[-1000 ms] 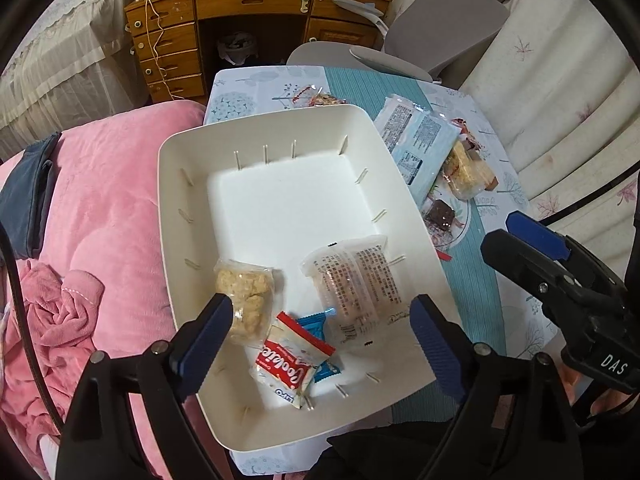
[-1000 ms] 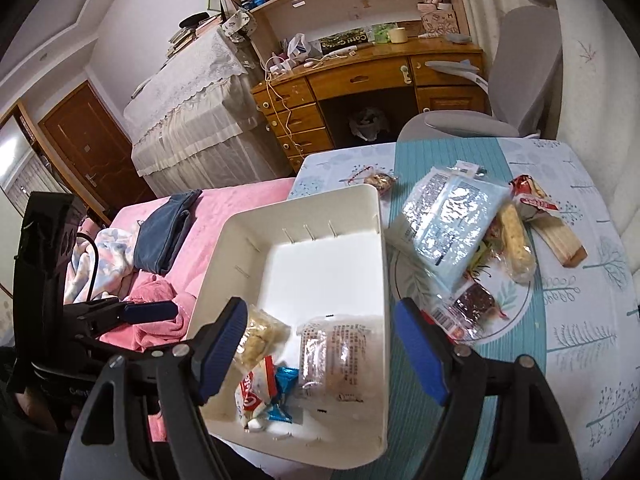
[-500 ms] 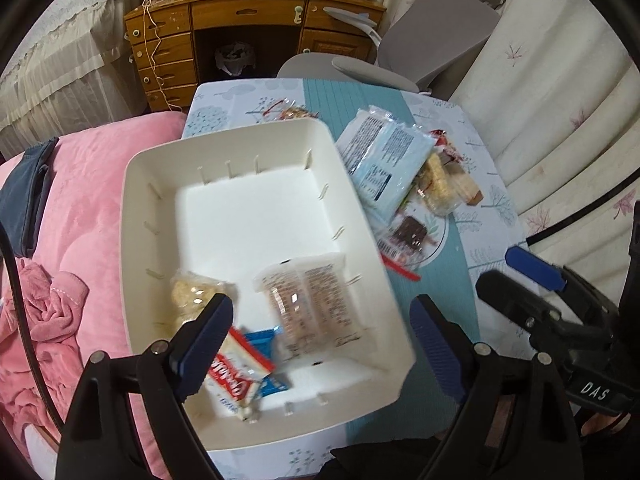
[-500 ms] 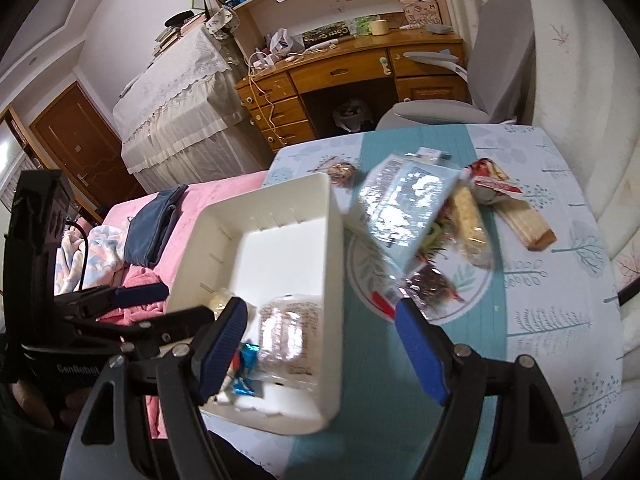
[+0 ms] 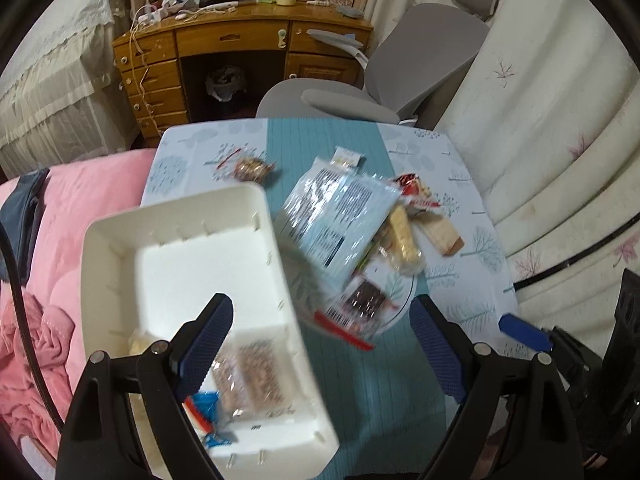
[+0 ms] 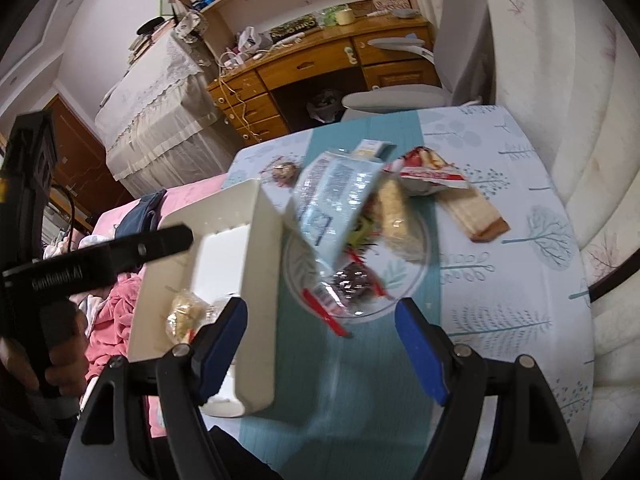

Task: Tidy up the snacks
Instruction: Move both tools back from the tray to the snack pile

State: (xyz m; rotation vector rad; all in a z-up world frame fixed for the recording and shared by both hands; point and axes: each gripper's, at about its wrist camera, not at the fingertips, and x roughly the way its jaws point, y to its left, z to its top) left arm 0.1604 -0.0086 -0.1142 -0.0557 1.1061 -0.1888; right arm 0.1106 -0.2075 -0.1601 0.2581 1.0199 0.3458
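Note:
A white bin (image 5: pixel 120 248) (image 6: pixel 260 264) sits at the table's left edge and holds a clear cracker pack (image 5: pixel 250 376), a blue wrapper (image 5: pixel 206 410) and a pale puffed snack (image 6: pixel 182 312). To its right a pile of snacks lies on a plate (image 5: pixel 400 300): a large light-blue pack (image 5: pixel 336 216) (image 6: pixel 332 196), a brownie pack (image 5: pixel 362 300) (image 6: pixel 352 280), a yellow bar (image 5: pixel 404 240), a wafer (image 6: pixel 476 216) and a red pack (image 6: pixel 428 170). My left gripper (image 5: pixel 320 344) is open over the bin's right wall. My right gripper (image 6: pixel 320 344) is open in front of the brownie pack.
A small wrapped snack (image 5: pixel 250 168) lies at the table's far left. A grey chair (image 5: pixel 400 80) and wooden desk (image 5: pixel 240 52) stand behind the table. A pink blanket (image 5: pixel 52 280) lies left of the bin. A white curtain (image 5: pixel 540 120) hangs on the right.
Both grippers have swung right, from over the bin toward the snack pile on the plate. Both stay open and empty.

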